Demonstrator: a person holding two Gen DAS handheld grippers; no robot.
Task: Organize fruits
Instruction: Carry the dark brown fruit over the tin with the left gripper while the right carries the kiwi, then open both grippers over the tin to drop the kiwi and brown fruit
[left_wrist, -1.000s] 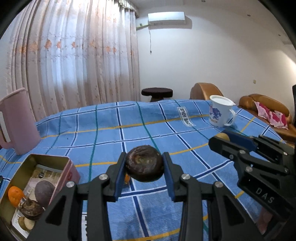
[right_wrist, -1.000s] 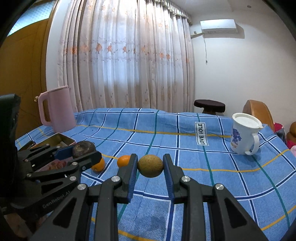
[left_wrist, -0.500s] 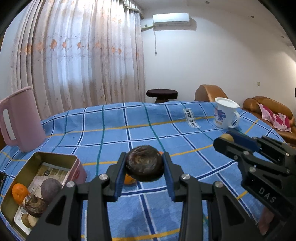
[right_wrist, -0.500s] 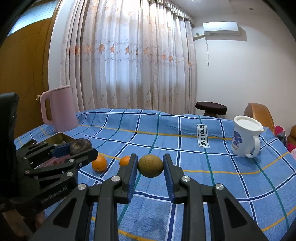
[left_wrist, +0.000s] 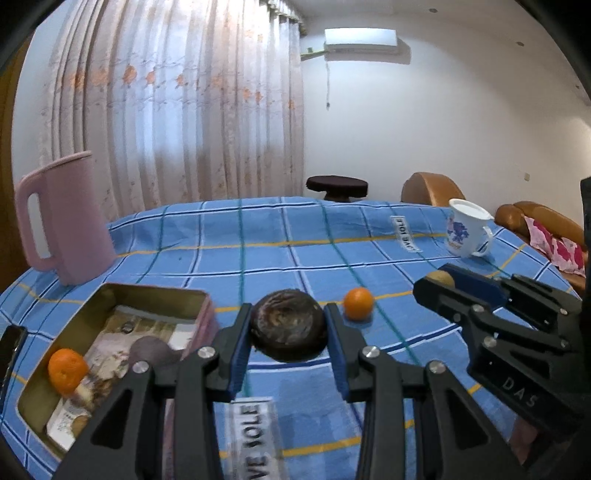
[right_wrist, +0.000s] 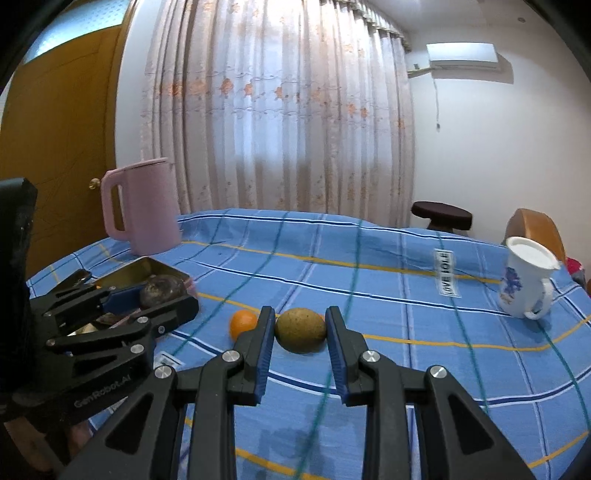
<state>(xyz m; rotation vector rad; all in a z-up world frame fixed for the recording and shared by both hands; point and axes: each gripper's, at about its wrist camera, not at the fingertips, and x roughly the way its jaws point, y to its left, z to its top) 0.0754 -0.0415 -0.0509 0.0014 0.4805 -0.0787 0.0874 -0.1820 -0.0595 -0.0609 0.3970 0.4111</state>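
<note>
My left gripper (left_wrist: 289, 334) is shut on a dark brown wrinkled fruit (left_wrist: 288, 325) and holds it above the blue checked tablecloth, just right of an open metal tin (left_wrist: 110, 295). The tin holds an orange (left_wrist: 67, 370), a purple fruit (left_wrist: 152, 350) and other pieces. My right gripper (right_wrist: 300, 334) is shut on a greenish-brown oval fruit (right_wrist: 301, 330); this gripper also shows at the right of the left wrist view (left_wrist: 436, 282). A loose orange (left_wrist: 357, 303) lies on the cloth between the grippers, also in the right wrist view (right_wrist: 242, 323).
A pink kettle (left_wrist: 62, 221) stands at the back left behind the tin. A white mug (left_wrist: 465, 232) with a blue print stands at the back right. A dark stool (left_wrist: 336, 184) and brown sofa (left_wrist: 535, 221) lie beyond the table.
My left gripper has swung left toward the tin with the dark fruit, so the tin now sits closer to centre. My right gripper has kept its fruit and shifted leftward too.
</note>
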